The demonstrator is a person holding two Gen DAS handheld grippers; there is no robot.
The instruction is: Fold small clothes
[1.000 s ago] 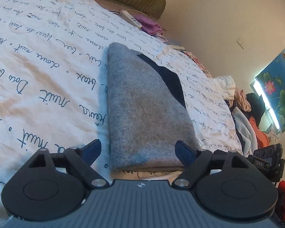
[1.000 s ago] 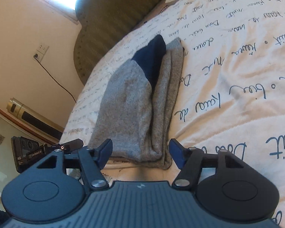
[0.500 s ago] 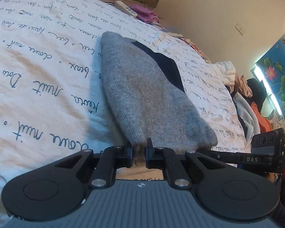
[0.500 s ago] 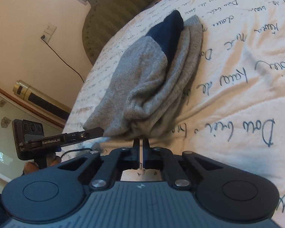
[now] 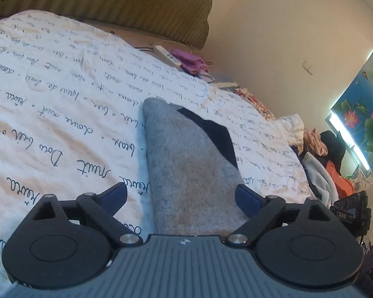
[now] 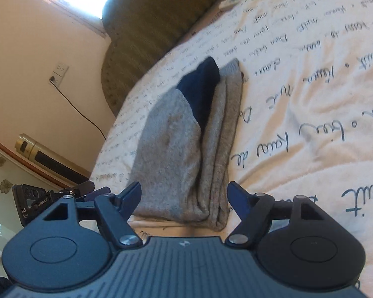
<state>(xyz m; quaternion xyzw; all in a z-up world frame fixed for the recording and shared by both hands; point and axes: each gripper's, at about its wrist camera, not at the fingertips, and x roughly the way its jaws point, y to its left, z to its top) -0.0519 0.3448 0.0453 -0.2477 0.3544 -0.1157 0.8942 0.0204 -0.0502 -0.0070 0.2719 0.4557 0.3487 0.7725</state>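
A folded grey knit garment (image 5: 189,171) with a dark navy part (image 5: 216,134) lies flat on the white bedspread (image 5: 62,114) printed with script. My left gripper (image 5: 181,196) is open, its blue-padded fingers on either side of the garment's near end. In the right wrist view the same grey garment (image 6: 186,149) shows stacked folded layers and its navy part (image 6: 201,87). My right gripper (image 6: 184,198) is open too, straddling the near edge without gripping it.
A striped olive headboard (image 5: 112,7) stands behind the bed. A white power strip (image 5: 166,54) and purple cloth (image 5: 189,60) lie near it. A pile of clothes (image 5: 318,154) sits off the bed's right side. A wall socket with a black cable (image 6: 59,74) is at left.
Half a second ago both grippers were shut on the garment's near end and lifting it. Now both have opened, and the garment lies flat on the bedspread again.
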